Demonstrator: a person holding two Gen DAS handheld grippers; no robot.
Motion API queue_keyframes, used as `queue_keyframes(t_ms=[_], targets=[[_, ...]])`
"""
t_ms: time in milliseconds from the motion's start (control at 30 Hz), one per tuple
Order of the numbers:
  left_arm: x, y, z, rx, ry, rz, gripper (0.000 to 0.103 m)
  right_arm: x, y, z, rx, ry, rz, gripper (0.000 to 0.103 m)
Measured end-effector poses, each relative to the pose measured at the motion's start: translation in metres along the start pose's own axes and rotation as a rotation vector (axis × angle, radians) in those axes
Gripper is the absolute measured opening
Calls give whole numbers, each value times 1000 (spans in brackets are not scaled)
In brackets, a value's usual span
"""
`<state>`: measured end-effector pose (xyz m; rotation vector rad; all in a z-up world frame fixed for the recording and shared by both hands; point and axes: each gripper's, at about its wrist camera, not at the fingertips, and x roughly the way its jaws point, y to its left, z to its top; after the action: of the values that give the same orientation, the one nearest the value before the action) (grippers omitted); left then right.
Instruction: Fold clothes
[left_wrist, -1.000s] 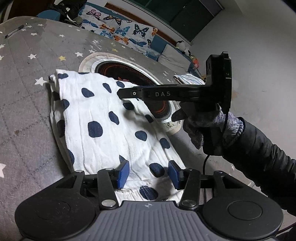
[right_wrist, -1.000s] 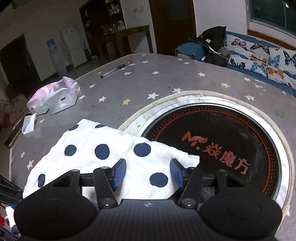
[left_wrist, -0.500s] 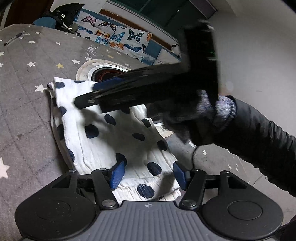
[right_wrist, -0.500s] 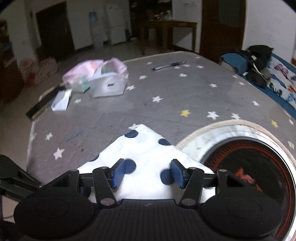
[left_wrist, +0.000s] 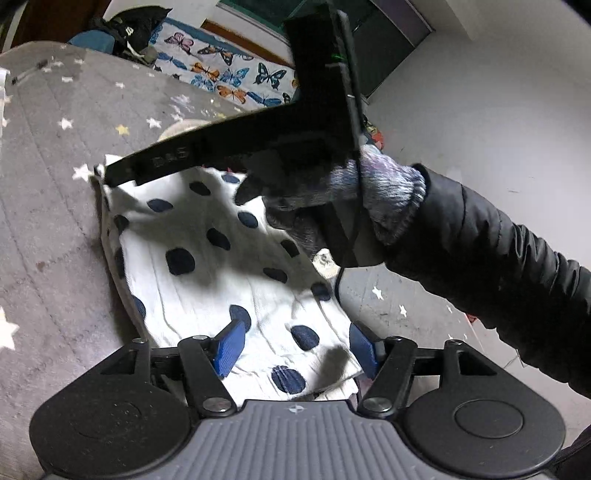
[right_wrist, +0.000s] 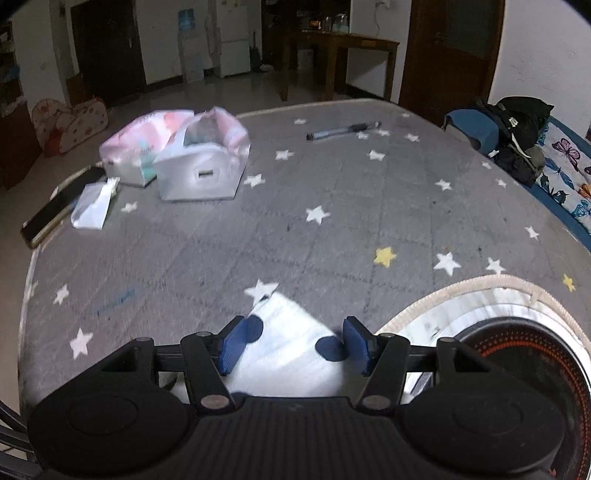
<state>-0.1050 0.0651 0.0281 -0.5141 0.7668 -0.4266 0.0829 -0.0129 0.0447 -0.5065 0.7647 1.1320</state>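
A white cloth with dark blue dots (left_wrist: 207, 266) lies folded on the grey star-print table cover (left_wrist: 48, 221). My left gripper (left_wrist: 295, 349) is open, its blue pads on either side of the cloth's near edge. The right gripper's black body (left_wrist: 236, 147), held in a gloved hand, reaches across above the cloth's far end. In the right wrist view my right gripper (right_wrist: 295, 349) is open over the cloth's far corner (right_wrist: 284, 332), holding nothing.
A round black hotplate with a white rim (right_wrist: 517, 350) sits right of the cloth. Pink-and-white tissue packs (right_wrist: 184, 158), a small white packet (right_wrist: 92, 206), a dark flat box (right_wrist: 51, 218) and a pen (right_wrist: 343, 131) lie farther out. A butterfly-print cushion (left_wrist: 221, 77) runs behind the table.
The right gripper has swung left across the cloth, from above the hotplate side to its far left corner. The left gripper stays at the near edge, tilting slightly.
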Motion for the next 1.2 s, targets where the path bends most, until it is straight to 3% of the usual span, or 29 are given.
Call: queue_keyframes(t_ms=[200,433,700,933,1200], targets=[[-18,6,11,2,-67,34,67,-40,-14,-10,48,-49,1,59],[-20,23,35,-18,-150,104,65,-82,-19,-53,82,-50,-27,59],[9,44,40,-51,-112,151,41,-107,3,-102,116,-63,30,59],[9,58,33,-93,-104,169,33,-112,6,-131,165,-58,37,60],[1,48,46,-70,-143,182,35,-122,-10,-111,168,-132,0,61]])
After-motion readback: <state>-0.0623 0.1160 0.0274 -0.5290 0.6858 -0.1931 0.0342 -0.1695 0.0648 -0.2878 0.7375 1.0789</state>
